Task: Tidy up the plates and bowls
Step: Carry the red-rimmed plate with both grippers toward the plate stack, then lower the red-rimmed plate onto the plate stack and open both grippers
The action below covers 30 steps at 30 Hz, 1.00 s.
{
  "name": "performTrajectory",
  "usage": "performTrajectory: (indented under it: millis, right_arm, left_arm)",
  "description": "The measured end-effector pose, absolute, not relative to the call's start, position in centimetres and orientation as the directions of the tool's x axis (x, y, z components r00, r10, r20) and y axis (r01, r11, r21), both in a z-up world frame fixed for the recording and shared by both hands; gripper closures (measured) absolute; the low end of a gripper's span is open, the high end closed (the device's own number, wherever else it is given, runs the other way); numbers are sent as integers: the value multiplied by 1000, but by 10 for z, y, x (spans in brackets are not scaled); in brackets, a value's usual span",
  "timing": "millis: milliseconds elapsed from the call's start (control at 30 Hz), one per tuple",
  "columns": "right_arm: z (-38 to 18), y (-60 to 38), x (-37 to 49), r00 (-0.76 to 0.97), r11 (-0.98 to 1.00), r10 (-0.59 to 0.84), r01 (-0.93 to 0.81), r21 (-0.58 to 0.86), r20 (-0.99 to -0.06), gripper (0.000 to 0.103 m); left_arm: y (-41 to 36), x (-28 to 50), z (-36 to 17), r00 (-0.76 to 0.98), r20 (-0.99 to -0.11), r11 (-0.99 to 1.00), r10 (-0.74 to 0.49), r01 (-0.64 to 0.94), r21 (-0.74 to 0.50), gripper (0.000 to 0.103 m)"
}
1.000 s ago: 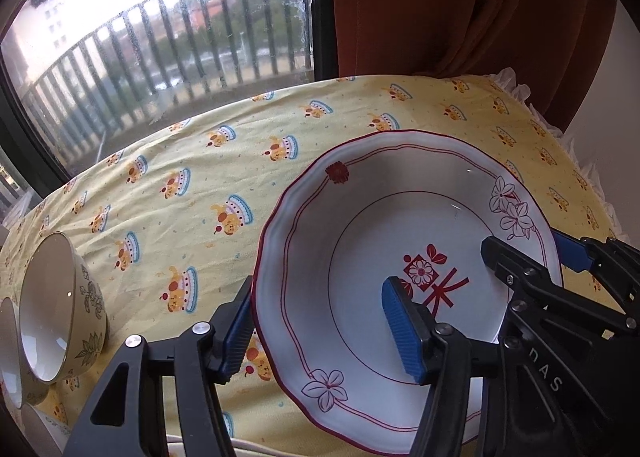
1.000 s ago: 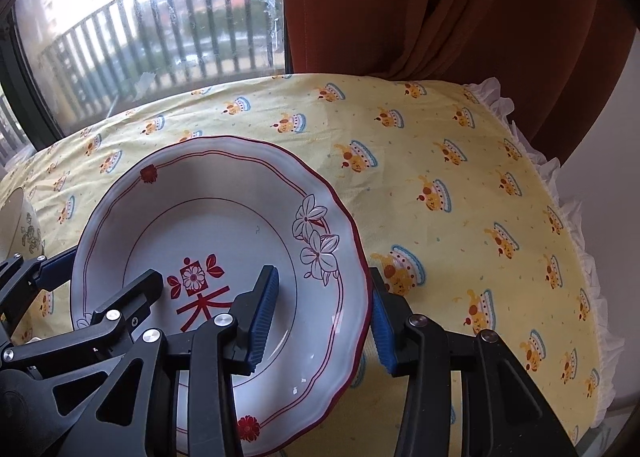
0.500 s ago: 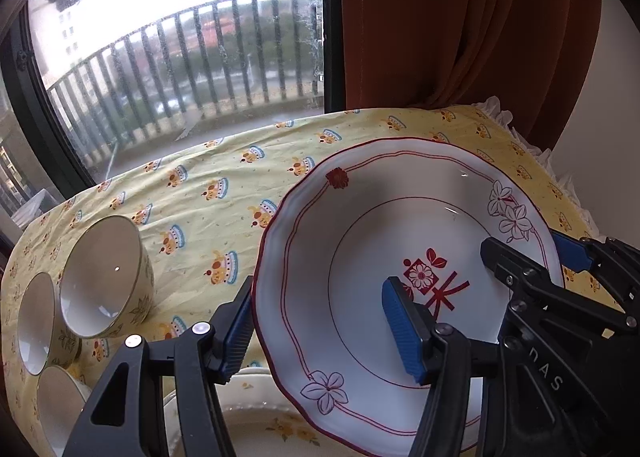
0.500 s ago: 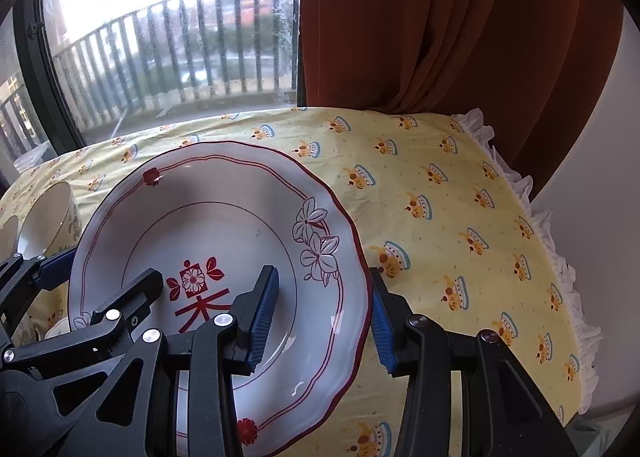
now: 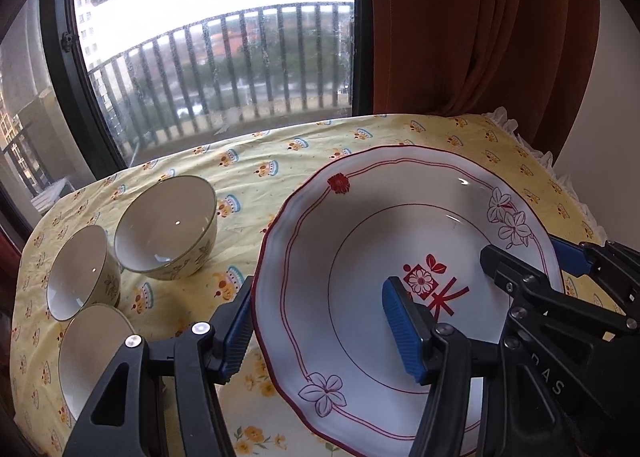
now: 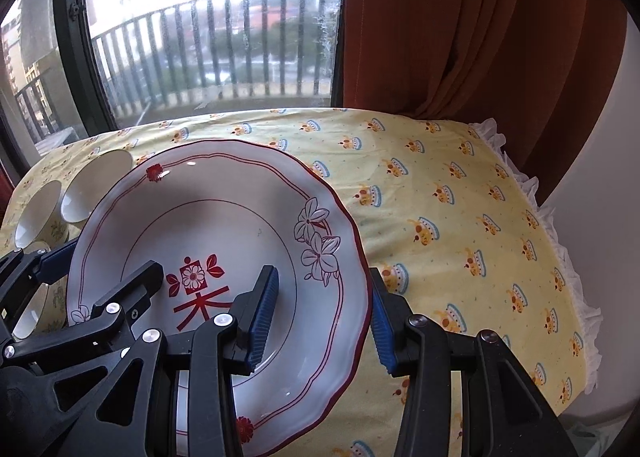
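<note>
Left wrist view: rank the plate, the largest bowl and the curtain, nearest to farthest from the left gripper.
1. Plate, its left rim between the left gripper fingers.
2. Largest bowl, ahead-left on the tablecloth.
3. Curtain, behind the table, right.

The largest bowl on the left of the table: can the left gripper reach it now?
Probably not yet. The left gripper is shut on the plate rim, sharing it with the right gripper. The path to the largest bowl looks free.
</note>
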State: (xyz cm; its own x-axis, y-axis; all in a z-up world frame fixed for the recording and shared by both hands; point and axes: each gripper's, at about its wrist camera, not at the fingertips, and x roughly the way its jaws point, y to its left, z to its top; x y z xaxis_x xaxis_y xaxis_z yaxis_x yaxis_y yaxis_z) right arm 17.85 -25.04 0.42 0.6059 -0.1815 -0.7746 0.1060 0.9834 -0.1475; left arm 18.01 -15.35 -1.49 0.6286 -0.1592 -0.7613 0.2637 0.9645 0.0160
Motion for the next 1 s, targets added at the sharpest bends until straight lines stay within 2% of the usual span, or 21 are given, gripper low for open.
performTrajectory:
  millis: [467,1000]
  right_arm:
    - [-30,-207,143,578,992,-117,25,-126,-807,55]
    - [-47,-198,135,544,985,-143,0,-170,-827,55]
  left_arm:
    - [-112,146,-47,607,-784,979,-129,202,-4,40]
    - [-101,132,-73,566,-806,980,-175,182,-85,40]
